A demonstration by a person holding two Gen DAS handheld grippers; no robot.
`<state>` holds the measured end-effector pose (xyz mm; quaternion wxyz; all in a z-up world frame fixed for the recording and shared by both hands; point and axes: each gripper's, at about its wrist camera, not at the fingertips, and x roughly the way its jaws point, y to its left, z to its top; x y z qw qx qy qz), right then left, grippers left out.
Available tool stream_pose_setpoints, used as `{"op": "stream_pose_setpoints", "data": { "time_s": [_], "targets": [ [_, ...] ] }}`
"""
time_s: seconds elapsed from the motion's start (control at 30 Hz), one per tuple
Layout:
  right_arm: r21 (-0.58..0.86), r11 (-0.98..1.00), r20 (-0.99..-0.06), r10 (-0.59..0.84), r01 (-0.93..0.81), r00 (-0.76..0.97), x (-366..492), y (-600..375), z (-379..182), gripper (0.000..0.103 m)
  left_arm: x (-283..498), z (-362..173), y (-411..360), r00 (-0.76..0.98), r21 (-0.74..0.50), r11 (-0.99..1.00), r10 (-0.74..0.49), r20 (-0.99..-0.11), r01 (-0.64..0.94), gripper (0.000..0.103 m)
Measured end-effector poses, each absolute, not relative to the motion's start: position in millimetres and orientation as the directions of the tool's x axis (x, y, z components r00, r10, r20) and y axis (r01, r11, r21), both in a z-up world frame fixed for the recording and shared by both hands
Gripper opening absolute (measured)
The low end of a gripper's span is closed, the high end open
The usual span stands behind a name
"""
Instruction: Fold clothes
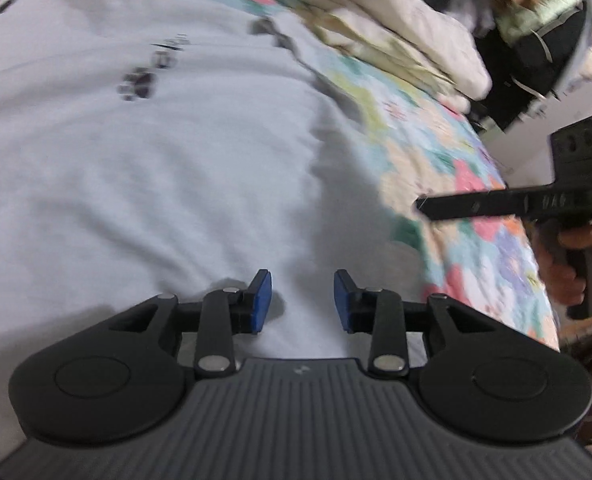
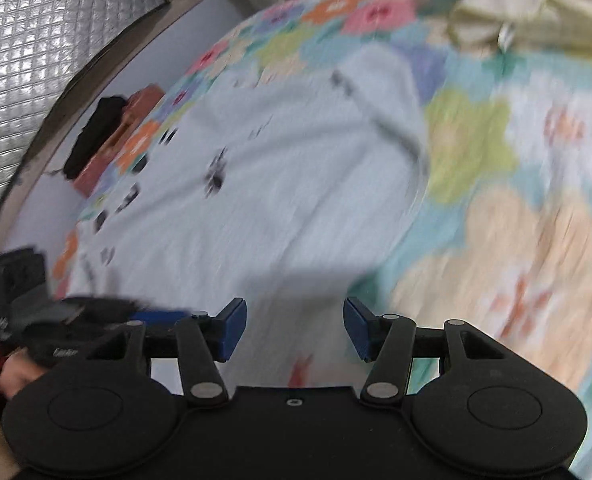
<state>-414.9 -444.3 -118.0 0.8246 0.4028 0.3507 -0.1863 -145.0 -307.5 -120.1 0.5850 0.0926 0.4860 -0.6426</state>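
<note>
1 garment [image 1: 144,168], 2 grippers [image 1: 303,300].

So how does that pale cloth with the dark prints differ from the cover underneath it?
The pale garment is plain whitish-blue with scattered small dark prints; the bed cover is a bright patchwork of coloured flowers. The garment lies on top, wrinkled; the cover lies flat beneath it and reaches out past its edges. Both are soft fabric.
</note>
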Motion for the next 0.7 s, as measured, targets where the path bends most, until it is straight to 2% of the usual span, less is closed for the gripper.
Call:
{"op": "stream_pose_setpoints", "data": {
  "time_s": [0.23,0.37,0.43,0.47,0.5,0.63,0.7],
  "targets": [
    [0.596,0.520,-0.757,0.109,0.612,0.644,-420.9,-403.2,-155.8,0.062,-160.5,-124.6,-305.2,-0.287,-0.468,0.133,-0.636,-0.716,0.874,0.033],
    [0.643,0.508,-0.725,0.161,0.574,0.670,-417.4,-389.6,-168.1,0.063,-152.5,-127.2,-300.3,-0.276,-0.475,0.159,-0.640,-0.717,0.865,0.035],
    [0.672,0.540,-0.690,0.205,0.508,0.694,-412.6,-381.5,-172.7,0.044,-148.5,-127.8,-298.6,-0.265,-0.472,0.173,-0.641,-0.720,0.864,0.035],
    [0.668,0.571,-0.684,0.220,0.477,0.695,-410.4,-376.8,-174.3,0.012,-146.7,-127.8,-297.9,-0.260,-0.472,0.181,-0.642,-0.722,0.863,0.035],
    [0.654,0.589,-0.686,0.199,0.474,0.700,-411.7,-374.9,-170.9,0.006,-145.2,-127.6,-297.3,-0.257,-0.474,0.188,-0.643,-0.722,0.860,0.035],
    [0.589,0.644,-0.685,0.078,0.488,0.724,-426.6,-366.6,-138.6,0.005,-143.3,-123.7,-296.1,-0.248,-0.472,0.194,-0.649,-0.719,0.860,0.035],
    [0.543,0.677,-0.682,0.009,0.498,0.731,-441.9,-358.1,-109.4,0.005,-144.0,-122.6,-297.2,-0.257,-0.469,0.171,-0.653,-0.713,0.866,0.040]
  ]
}}
